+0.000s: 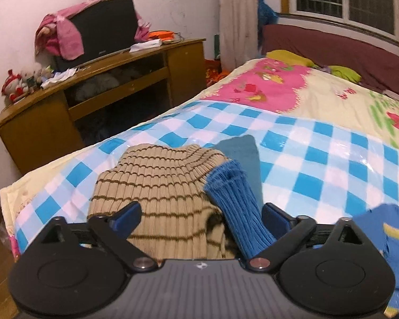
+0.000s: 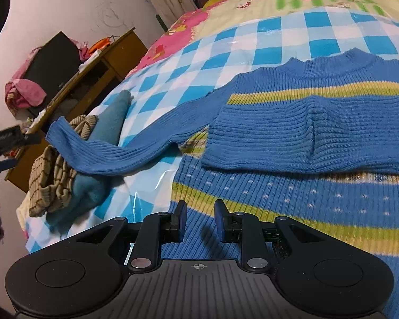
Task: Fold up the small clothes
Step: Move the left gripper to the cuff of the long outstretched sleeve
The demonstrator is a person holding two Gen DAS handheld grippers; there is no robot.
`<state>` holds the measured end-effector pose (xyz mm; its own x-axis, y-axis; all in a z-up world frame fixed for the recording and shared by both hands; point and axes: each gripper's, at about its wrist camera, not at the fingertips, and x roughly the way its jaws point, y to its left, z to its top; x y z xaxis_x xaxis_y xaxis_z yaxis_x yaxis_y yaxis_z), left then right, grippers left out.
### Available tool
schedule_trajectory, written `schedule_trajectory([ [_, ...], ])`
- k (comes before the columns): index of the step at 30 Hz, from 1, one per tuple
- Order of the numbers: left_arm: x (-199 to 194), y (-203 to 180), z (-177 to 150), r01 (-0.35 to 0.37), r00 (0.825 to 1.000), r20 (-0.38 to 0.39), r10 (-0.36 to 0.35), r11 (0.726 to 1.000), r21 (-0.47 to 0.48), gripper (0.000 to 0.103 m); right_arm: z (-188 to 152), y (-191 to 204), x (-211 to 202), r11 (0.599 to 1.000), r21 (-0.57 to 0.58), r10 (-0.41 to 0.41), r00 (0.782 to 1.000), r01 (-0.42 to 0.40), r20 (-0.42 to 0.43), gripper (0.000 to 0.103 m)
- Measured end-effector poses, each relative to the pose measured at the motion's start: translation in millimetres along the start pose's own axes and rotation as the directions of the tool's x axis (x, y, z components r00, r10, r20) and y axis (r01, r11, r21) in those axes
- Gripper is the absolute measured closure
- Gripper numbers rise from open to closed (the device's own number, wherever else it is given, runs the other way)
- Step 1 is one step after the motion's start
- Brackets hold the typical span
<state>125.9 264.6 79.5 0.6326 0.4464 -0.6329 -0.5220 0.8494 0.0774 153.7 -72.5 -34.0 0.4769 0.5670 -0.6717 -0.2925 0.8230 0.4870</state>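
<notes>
Blue sweater (image 2: 292,180) with yellow-green stripes lies flat on the blue-and-white checked sheet (image 2: 252,34) covering the bed, neck away from the right wrist camera. One sleeve is folded across the chest; the other sleeve (image 2: 135,148) stretches out sideways, its cuff draped over a beige striped knit (image 1: 159,186) bunched beside a teal garment (image 1: 239,146). Left gripper (image 1: 202,214): jaws wide open, the sleeve cuff lying between them against the right-hand finger, not clamped. Right gripper (image 2: 200,220): jaws partly open, holding nothing, hovering over the sweater's lower body near the hem. Wooden cabinet (image 1: 93,85) stands beyond the bed.
</notes>
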Motion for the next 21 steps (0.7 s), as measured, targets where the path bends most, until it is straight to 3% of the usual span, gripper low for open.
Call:
schedule_trajectory([
  [4, 20, 0, 5, -0.040, 0.999, -0.029, 0.040, 0.999, -0.002, 0.037, -3, -1, -3, 1.000, 0.007, 0.007, 1.000, -0.007, -0.003, 0.079],
  [7, 35, 1, 4, -0.043, 0.997, -0.061, 0.041, 0.999, -0.026, 0.048, -4, -2, -4, 1.000, 0.015, 0.011, 1.000, -0.011, -0.003, 0.079],
  [13, 38, 3, 9, -0.006, 0.999, -0.052, 0.002, 0.997, -0.078, 0.048, -4, -3, -7, 1.000, 0.022, 0.020, 1.000, -0.020, -0.003, 0.079],
  [17, 40, -1, 12, -0.018, 0.999, -0.043, 0.015, 0.998, -0.063, 0.047, -4, -4, -7, 0.999, 0.031, 0.027, 1.000, -0.027, -0.001, 0.079],
  [21, 44, 1, 16, -0.020, 0.999, -0.046, 0.016, 0.996, -0.082, 0.034, -6, -4, -7, 0.999, 0.042, 0.033, 0.999, -0.033, -0.003, 0.079],
])
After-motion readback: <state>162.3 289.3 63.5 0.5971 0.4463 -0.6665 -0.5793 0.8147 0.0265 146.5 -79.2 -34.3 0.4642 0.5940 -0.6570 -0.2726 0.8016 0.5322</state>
